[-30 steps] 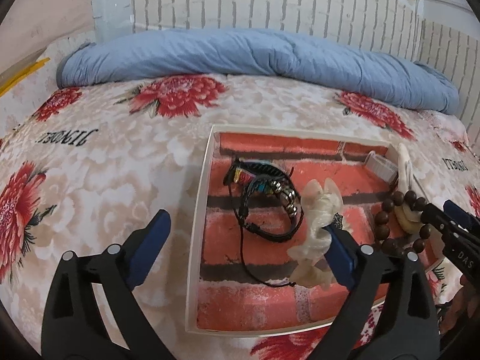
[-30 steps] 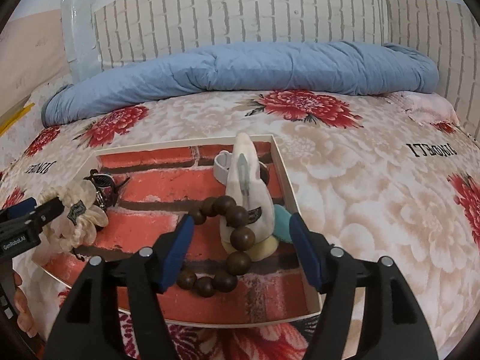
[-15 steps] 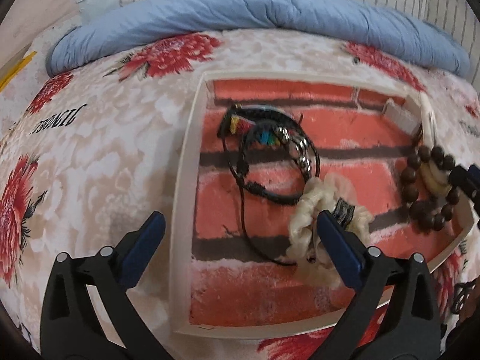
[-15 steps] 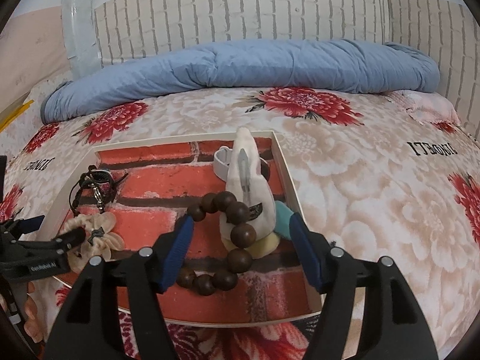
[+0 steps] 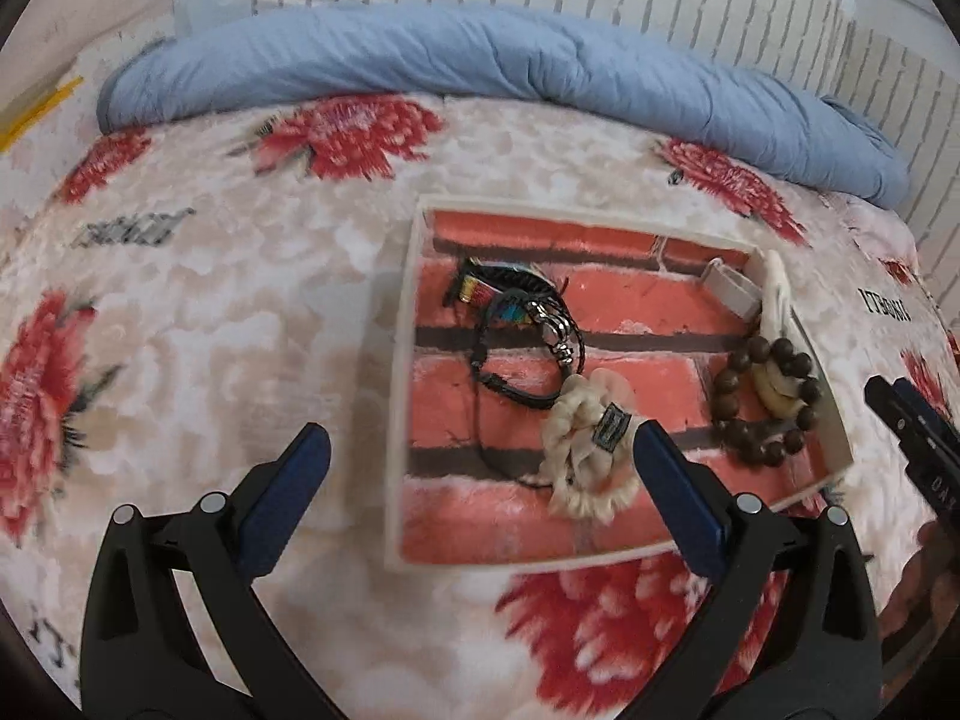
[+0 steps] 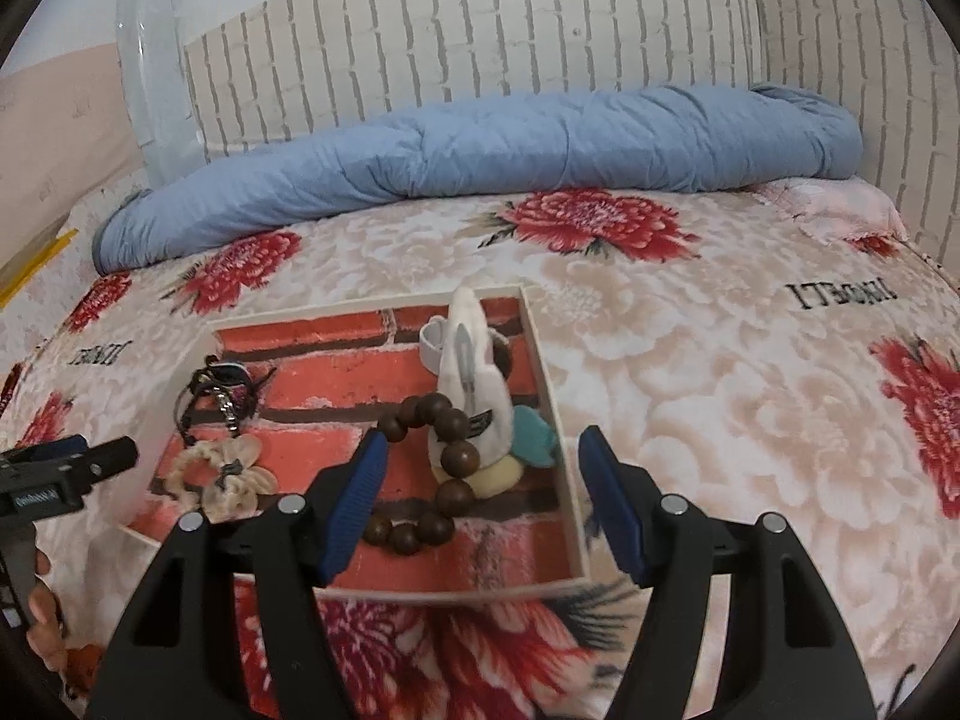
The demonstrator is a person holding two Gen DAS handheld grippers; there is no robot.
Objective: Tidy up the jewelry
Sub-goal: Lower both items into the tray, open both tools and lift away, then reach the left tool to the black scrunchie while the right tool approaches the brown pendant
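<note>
A shallow white-rimmed tray (image 5: 403, 360) with a red brick print lies on the floral bedspread; it also shows in the right wrist view (image 6: 549, 396). In it lie a cream scrunchie (image 5: 585, 450), black cord bracelets (image 5: 522, 330), a brown wooden bead bracelet (image 5: 765, 402) and a white cloth piece (image 6: 474, 372). My left gripper (image 5: 474, 474) is open and empty, held above the tray's near left edge. My right gripper (image 6: 483, 498) is open and empty, just above the bead bracelet (image 6: 447, 468) at the tray's near edge.
A rolled blue quilt (image 5: 480, 66) lies along the far side of the bed against a brick-pattern wall (image 6: 480, 42). A small white ring box (image 5: 729, 291) sits in the tray's far corner. A teal piece (image 6: 534, 438) lies beside the white cloth.
My left gripper let go of the cream scrunchie, which now lies in the tray, and drew back and up. My right gripper has barely moved.
</note>
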